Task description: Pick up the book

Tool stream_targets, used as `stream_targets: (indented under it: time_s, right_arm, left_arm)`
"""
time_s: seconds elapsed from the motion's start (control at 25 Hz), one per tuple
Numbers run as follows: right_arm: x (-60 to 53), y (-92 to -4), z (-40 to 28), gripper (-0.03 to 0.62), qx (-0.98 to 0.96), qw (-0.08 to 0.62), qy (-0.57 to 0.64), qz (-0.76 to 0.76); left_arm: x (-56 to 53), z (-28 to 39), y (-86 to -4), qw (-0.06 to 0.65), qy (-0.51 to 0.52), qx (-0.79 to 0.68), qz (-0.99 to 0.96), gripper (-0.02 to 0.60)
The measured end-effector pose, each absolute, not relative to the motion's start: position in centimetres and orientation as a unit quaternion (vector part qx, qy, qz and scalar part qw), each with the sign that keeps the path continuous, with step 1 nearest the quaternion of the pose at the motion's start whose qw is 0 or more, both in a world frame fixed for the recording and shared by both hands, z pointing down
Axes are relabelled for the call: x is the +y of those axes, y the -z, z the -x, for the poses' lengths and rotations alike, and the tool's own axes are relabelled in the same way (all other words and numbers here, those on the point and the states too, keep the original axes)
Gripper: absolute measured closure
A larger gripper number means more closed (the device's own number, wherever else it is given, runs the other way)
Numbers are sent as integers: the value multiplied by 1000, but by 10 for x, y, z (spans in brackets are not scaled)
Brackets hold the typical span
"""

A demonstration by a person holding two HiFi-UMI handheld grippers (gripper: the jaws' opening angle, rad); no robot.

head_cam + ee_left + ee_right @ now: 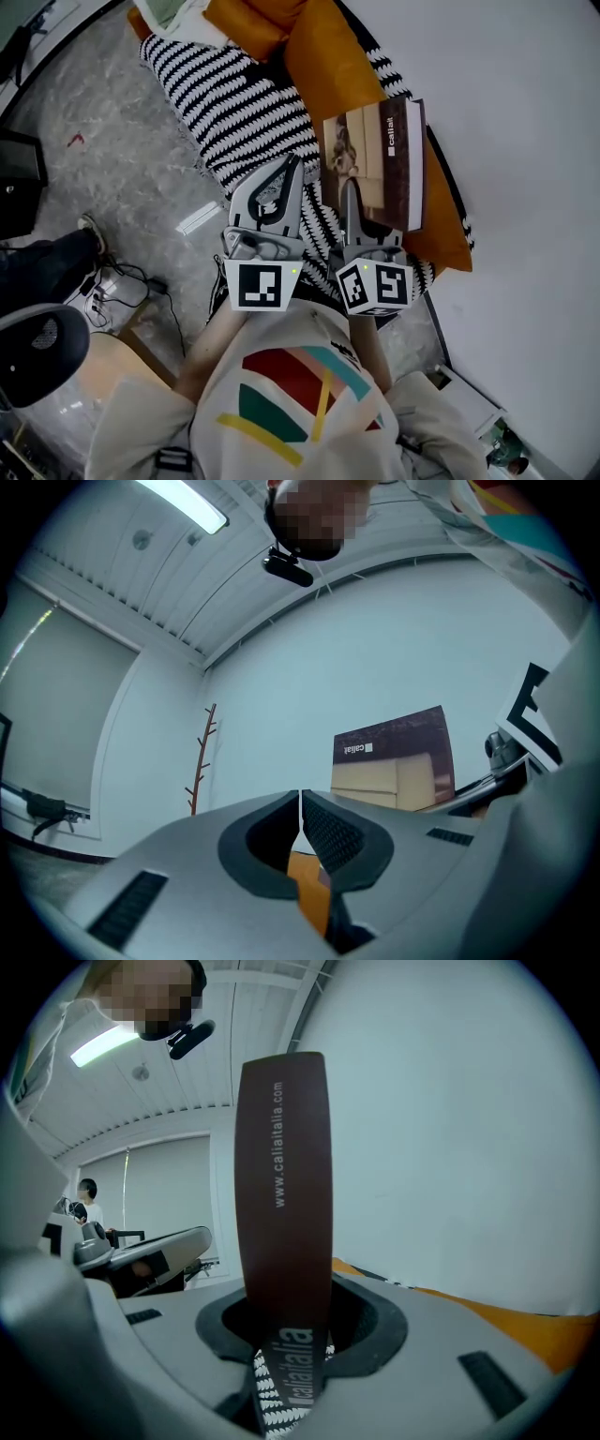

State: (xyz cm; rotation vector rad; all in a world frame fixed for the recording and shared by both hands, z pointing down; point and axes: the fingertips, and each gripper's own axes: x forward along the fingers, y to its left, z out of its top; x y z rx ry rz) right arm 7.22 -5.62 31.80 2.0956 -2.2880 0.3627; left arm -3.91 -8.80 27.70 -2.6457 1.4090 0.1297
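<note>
Over striped blanket (234, 103), right gripper (351, 187) clamps book (384, 159), spine only in its view, left gripper (293, 164) closed.

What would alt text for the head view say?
Seen from above, the right gripper holds a book by its spine over an orange cushion and a striped blanket. The left gripper is shut and empty beside it.

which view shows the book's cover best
The head view: the book shows most of its cover, large and facing the camera. The left gripper view shows the cover smaller, its lower edge hidden. The right gripper view shows only the spine, clamped in the right hand-held gripper.
</note>
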Motion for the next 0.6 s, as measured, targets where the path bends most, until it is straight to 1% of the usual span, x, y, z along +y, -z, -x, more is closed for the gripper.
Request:
stream_targets:
  time_s: [0.6]
  right_arm:
    - [-50,-318,-67,444,-745,-1,-119,-657]
  left_arm:
    - [-81,43,-275,77,-34,477,875,565]
